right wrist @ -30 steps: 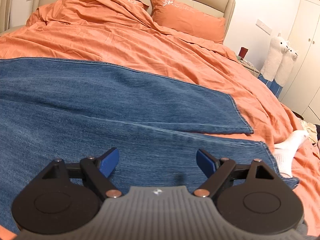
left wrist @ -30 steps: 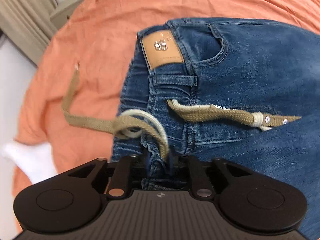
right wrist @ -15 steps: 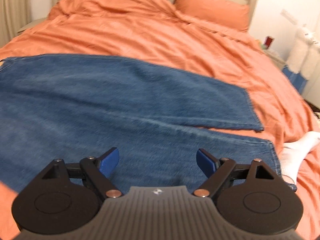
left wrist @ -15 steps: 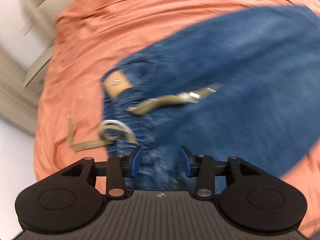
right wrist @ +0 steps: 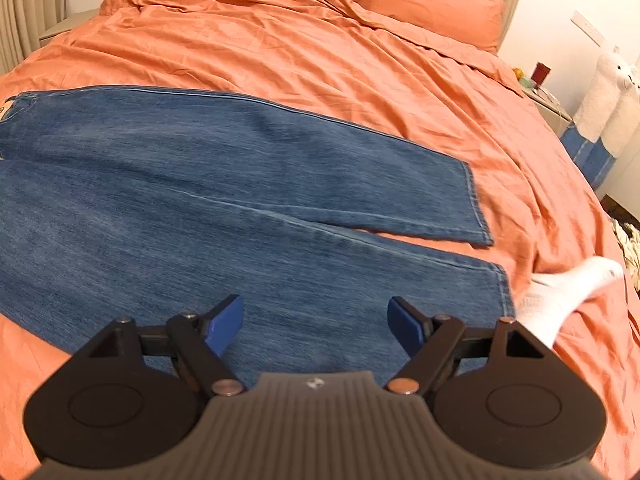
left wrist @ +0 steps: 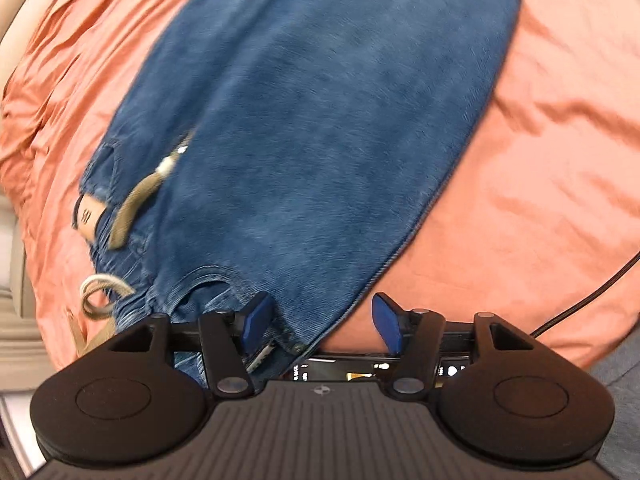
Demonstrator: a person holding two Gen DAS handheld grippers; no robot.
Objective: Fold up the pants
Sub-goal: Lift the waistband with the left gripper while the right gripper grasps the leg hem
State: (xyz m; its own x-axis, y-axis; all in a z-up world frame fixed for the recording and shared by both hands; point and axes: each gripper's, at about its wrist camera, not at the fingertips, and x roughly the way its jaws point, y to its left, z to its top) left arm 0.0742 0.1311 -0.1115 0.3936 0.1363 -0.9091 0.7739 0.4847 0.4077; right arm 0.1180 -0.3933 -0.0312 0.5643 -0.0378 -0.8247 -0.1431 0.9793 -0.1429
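An orange bedspread (right wrist: 320,40) covers the bed where I work. Nearest me, my left gripper (left wrist: 320,326) hangs over the waist edge of the jeans (left wrist: 320,120), its jaws opening; denim lies between them, unpinched. A tan drawstring (left wrist: 132,208) and leather patch (left wrist: 86,216) show at the waistband. My right gripper (right wrist: 316,322) hovers over the near leg, jaws spread wide but closing, gripping nothing. The jeans lie flat, both legs stretched toward a white sock (right wrist: 568,292). Beyond, a pillow (right wrist: 424,4).

Bedroom: orange-sheeted bed (right wrist: 360,60), pillow (right wrist: 428,4)
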